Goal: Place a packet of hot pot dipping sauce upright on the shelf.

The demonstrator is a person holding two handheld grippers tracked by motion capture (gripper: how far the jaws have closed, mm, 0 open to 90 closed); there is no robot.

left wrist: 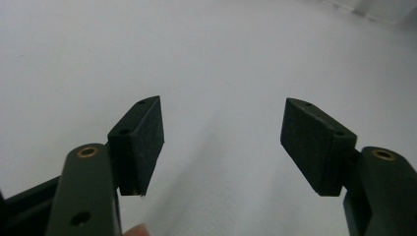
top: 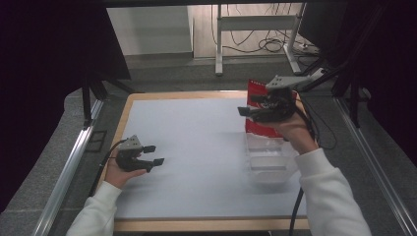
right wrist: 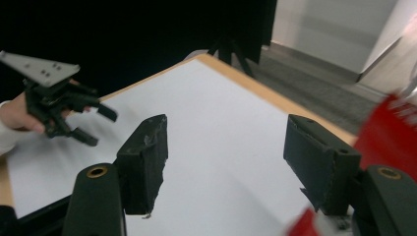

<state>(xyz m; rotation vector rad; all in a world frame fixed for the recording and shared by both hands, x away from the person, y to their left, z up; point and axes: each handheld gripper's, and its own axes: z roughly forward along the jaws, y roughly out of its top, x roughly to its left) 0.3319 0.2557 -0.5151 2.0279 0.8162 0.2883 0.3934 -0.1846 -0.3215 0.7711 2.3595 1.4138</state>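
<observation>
High view of a white-topped table (top: 196, 147) with a wooden rim, the person's forearms entering from six o'clock. The task's thing, a red packet (top: 256, 105) of glossy film with white print, stands upright at about two o'clock on the table, its lower edge at or in the far end of a clear plastic container (top: 268, 164) that lies just nearer the person (whether it rests inside the container or only behind it cannot be told). The right gripper (top: 248, 110) hovers in front of the packet's upper half with its jaws spread and nothing between the pads; in the right gripper view the packet (right wrist: 388, 132) appears as a red blur at three o'clock, outside the jaws, so this claw is released. The left gripper (top: 153, 155) rests low at about eight o'clock, well apart from the packet, jaws likewise spread over bare table (left wrist: 206, 59) and empty. Handling, as a judgement: the packet is probably light, thin-walled and soft, its film slippery and apt to crumple, and its contents may be crushable. The flat sealed top edge, or a side seam, looks the firmest place to pinch; a squeeze across the bulging middle risks slipping or denting it, and a nudge could topple it.
</observation>
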